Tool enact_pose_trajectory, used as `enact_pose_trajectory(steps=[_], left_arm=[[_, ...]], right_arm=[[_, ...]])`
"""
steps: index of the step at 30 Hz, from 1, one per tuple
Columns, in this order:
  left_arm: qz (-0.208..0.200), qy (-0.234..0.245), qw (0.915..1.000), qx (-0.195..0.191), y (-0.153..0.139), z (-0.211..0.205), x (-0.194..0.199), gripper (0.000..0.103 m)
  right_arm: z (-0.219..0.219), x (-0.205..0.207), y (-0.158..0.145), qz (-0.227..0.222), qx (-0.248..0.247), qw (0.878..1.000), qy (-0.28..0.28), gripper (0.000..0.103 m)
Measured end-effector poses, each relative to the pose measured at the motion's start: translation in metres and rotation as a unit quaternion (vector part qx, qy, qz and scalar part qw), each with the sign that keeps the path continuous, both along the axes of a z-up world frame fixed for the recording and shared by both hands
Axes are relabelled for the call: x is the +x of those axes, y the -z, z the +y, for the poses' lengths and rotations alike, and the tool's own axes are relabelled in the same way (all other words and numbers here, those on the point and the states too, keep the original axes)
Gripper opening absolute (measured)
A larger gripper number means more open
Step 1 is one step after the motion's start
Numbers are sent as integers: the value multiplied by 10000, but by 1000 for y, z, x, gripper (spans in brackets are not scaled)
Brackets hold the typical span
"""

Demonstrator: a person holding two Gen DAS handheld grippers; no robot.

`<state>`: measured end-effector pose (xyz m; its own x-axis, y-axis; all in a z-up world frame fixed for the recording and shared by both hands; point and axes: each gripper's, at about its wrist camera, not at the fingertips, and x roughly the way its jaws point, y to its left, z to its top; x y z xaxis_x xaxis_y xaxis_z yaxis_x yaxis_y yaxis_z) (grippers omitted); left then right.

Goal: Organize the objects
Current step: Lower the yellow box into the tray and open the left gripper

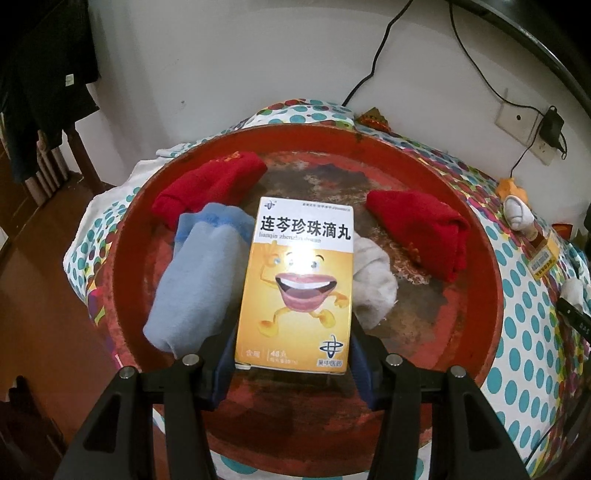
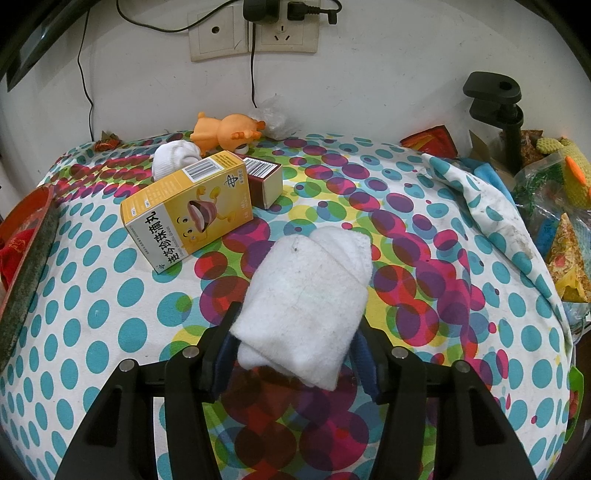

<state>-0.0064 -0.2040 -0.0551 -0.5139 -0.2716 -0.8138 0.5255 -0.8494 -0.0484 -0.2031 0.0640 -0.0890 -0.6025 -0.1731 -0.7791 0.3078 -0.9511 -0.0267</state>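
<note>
My left gripper (image 1: 293,343) is shut on a yellow medicine box (image 1: 297,284) and holds it above the round red tray (image 1: 476,295). In the tray lie two red socks (image 1: 210,184) (image 1: 424,229), a blue sock (image 1: 195,277) and a grey-white sock (image 1: 373,280). My right gripper (image 2: 295,339) is shut on a folded white sock (image 2: 306,295) over the dotted tablecloth (image 2: 110,332). A second yellow medicine box (image 2: 192,210) lies on the cloth to the left, with a small dark red box (image 2: 264,177) and a white sock roll (image 2: 173,157) behind it.
An orange toy (image 2: 225,133) lies by the wall. The red tray's edge (image 2: 26,251) shows at the left in the right wrist view. A black clamp (image 2: 498,110), bags and toys (image 2: 561,206) crowd the right side. Wall sockets with cables (image 2: 255,33) are behind.
</note>
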Motion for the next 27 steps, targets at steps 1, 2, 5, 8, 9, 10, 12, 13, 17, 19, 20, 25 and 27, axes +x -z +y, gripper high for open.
enact_pose_trajectory(steps=[1,2,5,8,9,10,12,13,17,19,20,25,27], left_arm=[[-2,-19,10000,1,0,0,0,55],[33,4,10000,53,0,0,0,55],[63,17,9999,126,-1,0,0,57],[18,16,10000,79,-2,1,0,62],[12,24,10000,59,-3,2,0,62],[15,18,10000,46,-4,2,0,62],[10,25,10000,29,-6,3,1,63],[20,26,10000,24,-7,3,2,63],[50,27,10000,25,-16,3,8,64],[27,36,10000,6,-21,4,11,65],[-20,37,10000,-25,-24,4,14,65],[-97,88,9994,-307,-42,5,34,65],[-122,131,9991,-392,-50,4,43,65]], right_arm=[[-7,2,0,-1,1,10000,0,53],[1,0,0,-2,-4,10000,-1,53],[2,-1,-1,-1,0,10000,-4,53],[3,-1,-2,-12,-11,10000,-32,53],[5,-2,-2,-13,-13,10000,-33,53],[1,-1,-1,-14,-13,10000,-33,53],[1,-1,-1,-13,-13,10000,-35,53],[-6,1,-1,-14,-14,10000,-36,53],[-1,0,-1,-17,-23,10000,-40,53],[2,-1,-1,-11,-11,10000,-41,53],[2,-1,-1,-12,-16,10000,-42,53],[3,5,-4,-13,-39,10000,-80,48],[-1,5,-4,1,-32,9999,-114,44]])
